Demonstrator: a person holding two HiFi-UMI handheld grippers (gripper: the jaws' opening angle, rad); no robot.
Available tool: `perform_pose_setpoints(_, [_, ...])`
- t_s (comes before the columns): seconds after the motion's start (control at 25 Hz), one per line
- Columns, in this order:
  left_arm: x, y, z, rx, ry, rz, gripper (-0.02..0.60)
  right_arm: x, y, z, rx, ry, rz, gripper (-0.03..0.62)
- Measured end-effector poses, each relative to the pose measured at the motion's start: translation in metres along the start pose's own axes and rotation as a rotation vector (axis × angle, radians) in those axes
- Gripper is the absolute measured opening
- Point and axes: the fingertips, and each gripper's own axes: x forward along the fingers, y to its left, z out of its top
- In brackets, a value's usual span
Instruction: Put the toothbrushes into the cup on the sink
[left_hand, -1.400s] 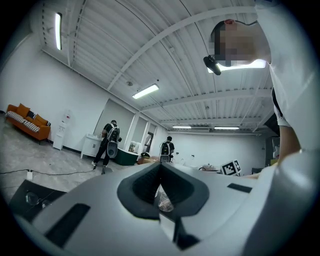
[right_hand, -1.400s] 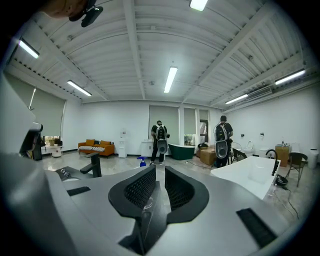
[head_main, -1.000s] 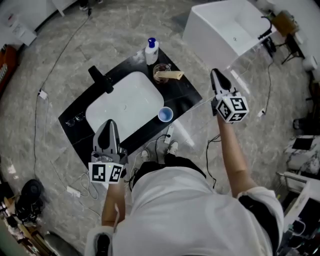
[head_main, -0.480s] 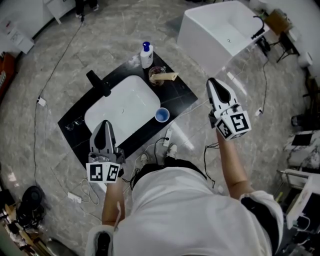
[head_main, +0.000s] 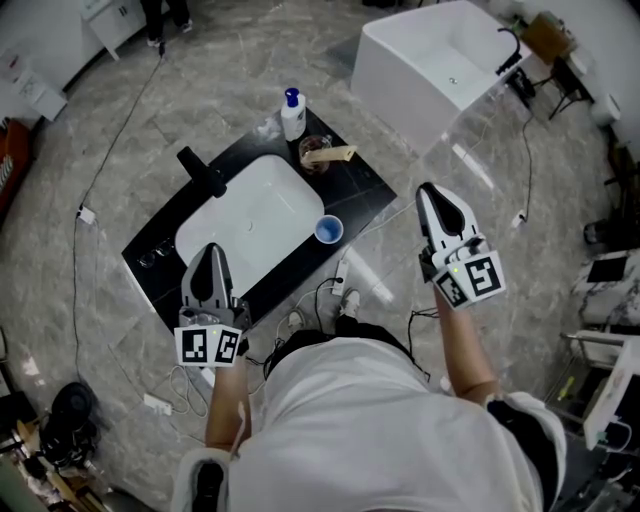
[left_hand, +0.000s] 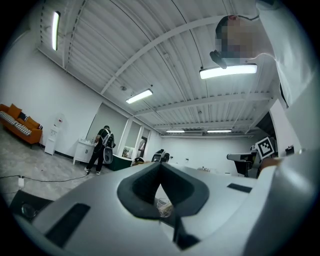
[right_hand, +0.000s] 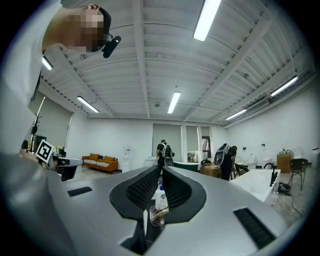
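Jaws of my left gripper (head_main: 212, 255) pressed together, nothing between; lower left of frame, over near edge of sink (head_main: 250, 215). Bottle (head_main: 292, 112) at far corner, upper centre. Tan toothbrushes (head_main: 335, 153) lie across glass (head_main: 318, 150), just right of basin. Blue cup (head_main: 328, 230) below them on black counter (head_main: 362, 185). My right gripper (head_main: 430, 192), right of centre, off counter: jaws closed tight, holding nothing.
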Motion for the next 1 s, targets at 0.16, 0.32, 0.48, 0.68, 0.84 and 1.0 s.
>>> perform_pose_setpoints(0.16, [-0.009, 0.008, 0.002, -0.004, 0.004, -0.004, 0.002, -0.005, 0.018, 0.001, 0.014, -0.003, -0.008, 0.051])
perform_pose_setpoints(0.32, [-0.017, 0.017, 0.002, 0.001, 0.011, -0.018, 0.002, -0.004, 0.032, 0.002, 0.011, -0.016, -0.017, 0.051])
perform_pose_setpoints(0.48, [-0.023, 0.023, 0.006, 0.007, 0.011, -0.025, 0.002, -0.005, 0.039, 0.007, 0.009, -0.029, -0.025, 0.051])
perform_pose_setpoints(0.68, [-0.026, 0.023, 0.008, 0.007, 0.006, -0.027, 0.003, -0.008, 0.038, 0.01, 0.008, -0.043, -0.039, 0.051])
perform_pose_setpoints(0.84, [-0.026, 0.023, 0.01, 0.009, 0.004, -0.036, 0.003, -0.009, 0.041, 0.012, 0.009, -0.05, -0.04, 0.051])
perform_pose_setpoints(1.0, [-0.024, 0.019, 0.008, 0.012, 0.008, -0.05, 0.002, -0.01, 0.044, 0.009, 0.016, -0.052, -0.042, 0.051])
